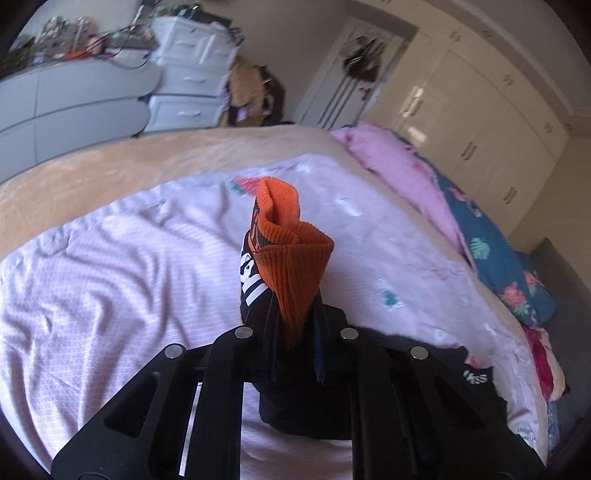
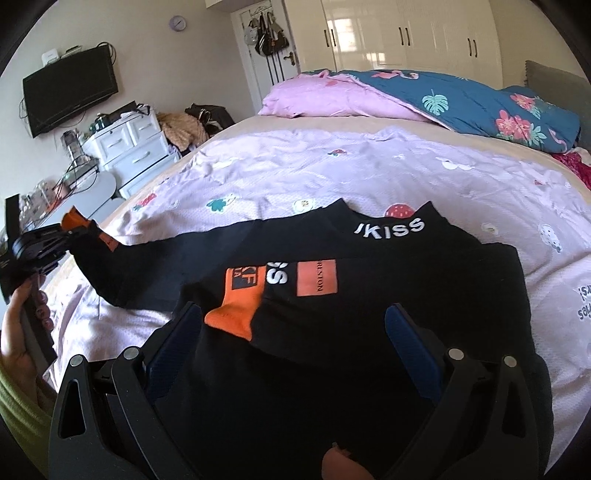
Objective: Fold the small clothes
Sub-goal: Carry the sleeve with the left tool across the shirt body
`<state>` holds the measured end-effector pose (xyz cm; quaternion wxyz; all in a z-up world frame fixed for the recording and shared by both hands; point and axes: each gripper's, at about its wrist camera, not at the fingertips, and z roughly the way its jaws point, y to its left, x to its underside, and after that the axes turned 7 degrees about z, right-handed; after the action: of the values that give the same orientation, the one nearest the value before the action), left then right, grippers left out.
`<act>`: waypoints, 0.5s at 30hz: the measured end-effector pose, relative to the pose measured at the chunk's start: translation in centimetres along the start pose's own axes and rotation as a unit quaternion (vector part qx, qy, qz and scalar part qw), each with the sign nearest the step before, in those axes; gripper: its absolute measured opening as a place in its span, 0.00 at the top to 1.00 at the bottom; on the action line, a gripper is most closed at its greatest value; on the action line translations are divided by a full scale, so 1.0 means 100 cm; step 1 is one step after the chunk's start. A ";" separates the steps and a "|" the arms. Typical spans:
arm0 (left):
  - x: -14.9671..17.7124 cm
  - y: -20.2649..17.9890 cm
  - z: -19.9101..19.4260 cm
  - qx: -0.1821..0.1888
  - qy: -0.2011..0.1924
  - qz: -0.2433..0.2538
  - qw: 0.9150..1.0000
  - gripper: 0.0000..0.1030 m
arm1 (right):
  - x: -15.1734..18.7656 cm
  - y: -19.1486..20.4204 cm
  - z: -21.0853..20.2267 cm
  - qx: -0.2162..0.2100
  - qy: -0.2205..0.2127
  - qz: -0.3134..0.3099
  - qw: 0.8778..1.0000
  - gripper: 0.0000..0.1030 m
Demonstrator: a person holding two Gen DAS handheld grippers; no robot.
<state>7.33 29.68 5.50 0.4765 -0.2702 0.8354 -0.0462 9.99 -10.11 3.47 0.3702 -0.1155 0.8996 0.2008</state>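
- Black top (image 2: 369, 314): a small garment with white "KISS" lettering at the collar and orange patches, lying spread on the bed's near half, collar toward the far side. One sleeve is already folded across the chest, its orange cuff (image 2: 231, 317) resting on the black cloth.
- Other sleeve (image 2: 147, 266): stretched out toward the bed's left edge and lifted clear of the sheet at its end.
- Left gripper (image 1: 295, 317): jaws closed on that sleeve's orange ribbed cuff (image 1: 291, 254), which stands bunched above the fingertips; black cloth hangs beneath. In the right wrist view a hand (image 2: 22, 325) with a green sleeve holds this tool at the left edge.
- Right gripper (image 2: 295, 354): jaws standing wide apart, blue pads on either side of the top's lower part, nothing pinched between them.
- Lilac sheet (image 2: 369, 173): printed with strawberries and small animals, wrinkled, covering the bed under the garment.
- Beige blanket (image 1: 110, 162): showing along the bed's far and left edges.
- Pink and teal floral quilt (image 2: 461, 99): heaped at the bed's far right corner, well apart from the top.
- White drawer unit (image 2: 136, 147): beyond the left edge, cluttered with cables.
- Wall television (image 2: 70, 96): above the drawers.
- Bags (image 2: 267, 35): hanging on the door.
- Cream wardrobe (image 2: 406, 33): along the far wall.
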 end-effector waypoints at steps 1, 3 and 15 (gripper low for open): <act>0.000 -0.004 -0.001 0.005 -0.002 0.003 1.000 0.94 | -0.001 -0.001 -0.001 0.000 -0.001 0.002 1.000 0.04; 0.000 -0.014 -0.007 0.022 -0.006 0.009 1.000 0.94 | -0.002 -0.004 -0.003 0.001 -0.003 0.007 1.000 0.04; 0.005 -0.072 -0.014 0.091 -0.012 0.050 0.995 0.94 | -0.012 -0.026 -0.016 0.013 -0.023 0.029 0.999 0.04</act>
<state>8.93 23.09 8.28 0.5111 -0.1841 0.8342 -0.0949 10.71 -13.05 4.64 0.3861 -0.0803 0.8964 0.2024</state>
